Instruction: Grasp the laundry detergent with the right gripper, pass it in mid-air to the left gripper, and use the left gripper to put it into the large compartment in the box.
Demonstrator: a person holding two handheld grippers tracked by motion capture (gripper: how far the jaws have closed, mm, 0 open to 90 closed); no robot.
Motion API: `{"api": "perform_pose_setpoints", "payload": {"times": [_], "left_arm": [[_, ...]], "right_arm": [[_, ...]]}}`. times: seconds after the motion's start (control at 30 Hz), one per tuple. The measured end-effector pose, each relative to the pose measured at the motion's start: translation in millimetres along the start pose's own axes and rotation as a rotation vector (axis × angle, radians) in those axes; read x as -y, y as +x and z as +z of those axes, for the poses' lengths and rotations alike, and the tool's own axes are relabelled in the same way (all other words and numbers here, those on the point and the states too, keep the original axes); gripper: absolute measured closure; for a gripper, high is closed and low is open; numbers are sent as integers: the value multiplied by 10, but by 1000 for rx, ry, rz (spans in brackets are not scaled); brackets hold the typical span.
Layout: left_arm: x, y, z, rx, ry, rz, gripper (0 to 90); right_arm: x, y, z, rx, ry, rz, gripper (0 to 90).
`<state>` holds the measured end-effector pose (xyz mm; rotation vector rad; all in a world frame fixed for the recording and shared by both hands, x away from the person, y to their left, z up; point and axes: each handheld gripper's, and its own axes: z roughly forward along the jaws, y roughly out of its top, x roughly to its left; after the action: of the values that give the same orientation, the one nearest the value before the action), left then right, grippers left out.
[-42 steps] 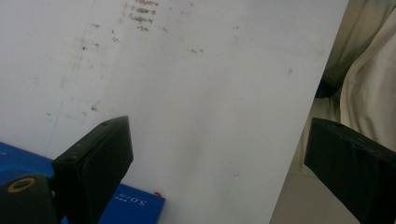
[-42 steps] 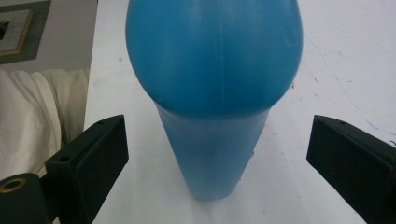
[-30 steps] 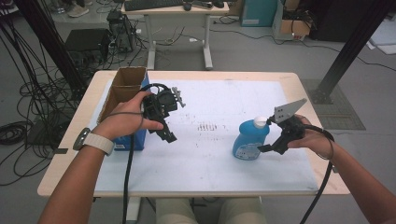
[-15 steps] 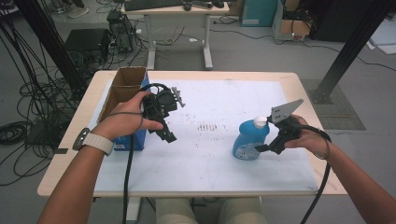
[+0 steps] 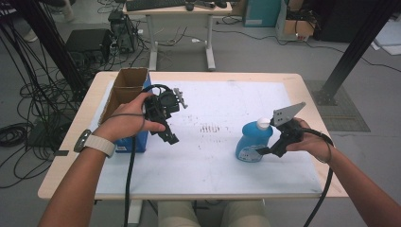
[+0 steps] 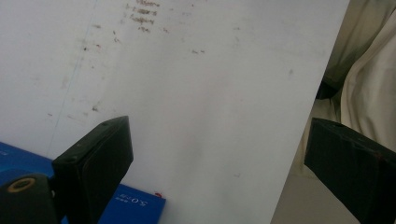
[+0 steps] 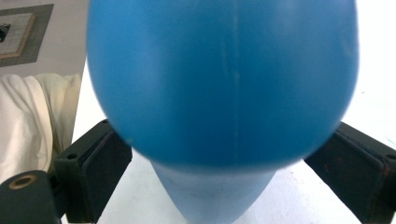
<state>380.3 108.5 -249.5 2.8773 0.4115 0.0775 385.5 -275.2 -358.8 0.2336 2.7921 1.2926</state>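
Observation:
A blue bottle (image 5: 252,142) with a white cap (image 5: 263,124) stands upright on the white mat, right of centre. My right gripper (image 5: 265,149) reaches it from the right. In the right gripper view the bottle (image 7: 219,79) looms large and blurred between the jaws of this gripper (image 7: 224,126). The jaws stand wide on either side of it, and I see no squeeze. My left gripper (image 5: 171,139) hovers over the left part of the mat, tilted down. It (image 6: 219,122) is open, with bare white mat between the jaws.
An open cardboard box (image 5: 125,87) sits at the table's left edge, with a blue box (image 5: 132,142) in front of it under the left hand. The white mat (image 5: 217,161) covers most of the wooden table (image 5: 307,80). A person's light trousers (image 6: 364,70) are at the near edge.
My right hand has sunk slightly beside the bottle. The bottle and my left gripper have stayed where they were.

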Motion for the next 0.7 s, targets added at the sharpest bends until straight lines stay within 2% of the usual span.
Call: {"api": "perform_pose_setpoints", "payload": {"times": [0.03, 0.1, 0.17, 0.2, 0.57, 0.6, 0.7], "left_arm": [[1, -1, -1, 0, 1, -2, 82], [2, -1, -2, -1, 0, 0, 82], [5, -1, -2, 0, -2, 0, 82], [5, -1, -3, 0, -2, -1, 82], [10, 0, -3, -3, -4, -2, 82], [11, 0, -3, -3, -3, -1, 82], [11, 0, -3, -3, -3, -2, 82]], "right_arm": [[6, 10, 16, 9, -23, 10, 85], [-3, 0, 11, -1, -3, -2, 86], [7, 5, 35, 9, -33, 1, 87], [-4, 1, 26, 0, -8, 1, 88], [17, 3, 60, 3, -31, 8, 112], [18, -6, 61, -12, -27, 3, 116], [26, -6, 68, -12, -31, 6, 121]]}}
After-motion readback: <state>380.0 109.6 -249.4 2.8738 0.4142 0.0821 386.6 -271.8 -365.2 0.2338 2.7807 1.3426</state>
